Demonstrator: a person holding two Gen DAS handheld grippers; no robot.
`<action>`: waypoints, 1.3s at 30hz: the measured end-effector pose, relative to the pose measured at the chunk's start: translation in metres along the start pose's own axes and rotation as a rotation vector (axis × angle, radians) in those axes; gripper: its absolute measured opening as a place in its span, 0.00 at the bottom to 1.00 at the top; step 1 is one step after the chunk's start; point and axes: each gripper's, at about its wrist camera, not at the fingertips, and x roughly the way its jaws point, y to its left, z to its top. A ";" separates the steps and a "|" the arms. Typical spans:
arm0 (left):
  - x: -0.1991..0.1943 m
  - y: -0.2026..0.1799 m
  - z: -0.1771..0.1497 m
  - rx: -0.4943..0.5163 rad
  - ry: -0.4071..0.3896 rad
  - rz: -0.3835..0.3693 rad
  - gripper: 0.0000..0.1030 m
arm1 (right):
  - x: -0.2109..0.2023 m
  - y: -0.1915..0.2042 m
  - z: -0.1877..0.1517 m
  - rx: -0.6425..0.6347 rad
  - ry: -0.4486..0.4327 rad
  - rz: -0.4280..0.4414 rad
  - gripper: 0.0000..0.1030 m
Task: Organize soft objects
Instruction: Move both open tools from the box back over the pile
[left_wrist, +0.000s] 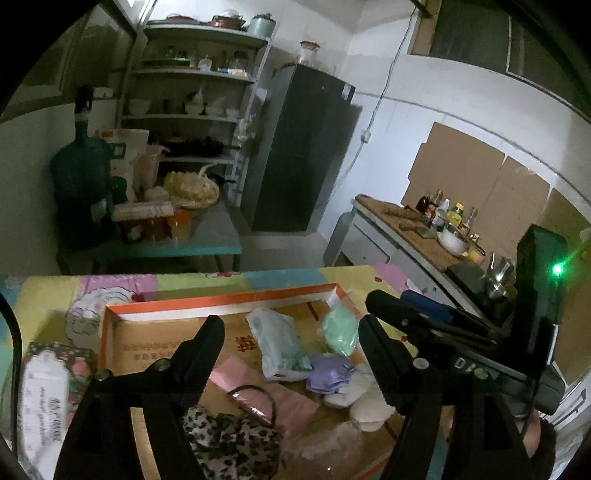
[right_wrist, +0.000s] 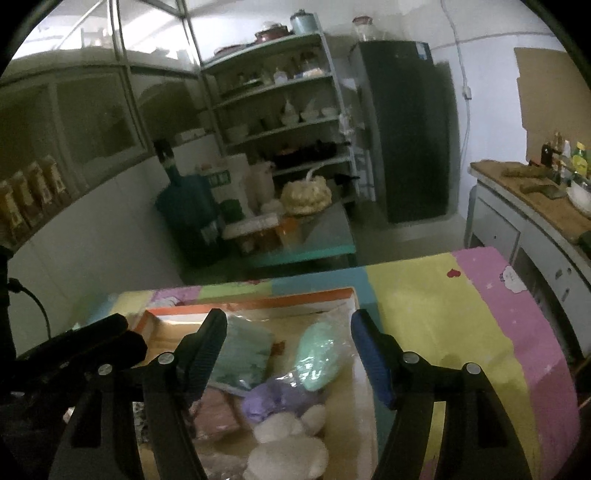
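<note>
In a dim kitchen, both the left tool (left_wrist: 291, 343) and right tool (right_wrist: 288, 339) hang released, empty, above the orange-rimmed box (left_wrist: 221, 297) on the pastel-patchwork worktop (right_wrist: 443, 314).

Your left gripper's fingers (left_wrist: 207, 354) hide part of the spotted cloth (left_wrist: 229, 439), and the picture's bottom edge cuts it off too. The white fluffy toy (right_wrist: 288, 450) runs off the bottom (you can't see all of it). The shelf (right_wrist: 280, 110) things look too blurry to name.
</note>
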 end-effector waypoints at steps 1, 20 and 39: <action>-0.006 0.001 0.000 0.002 -0.009 0.001 0.73 | -0.004 0.002 -0.001 -0.002 -0.005 0.001 0.69; -0.088 0.021 -0.006 0.055 -0.149 0.103 0.73 | -0.054 0.072 -0.014 -0.065 -0.075 0.048 0.70; -0.165 0.062 -0.026 0.052 -0.246 0.218 0.73 | -0.089 0.167 -0.030 -0.169 -0.128 0.116 0.70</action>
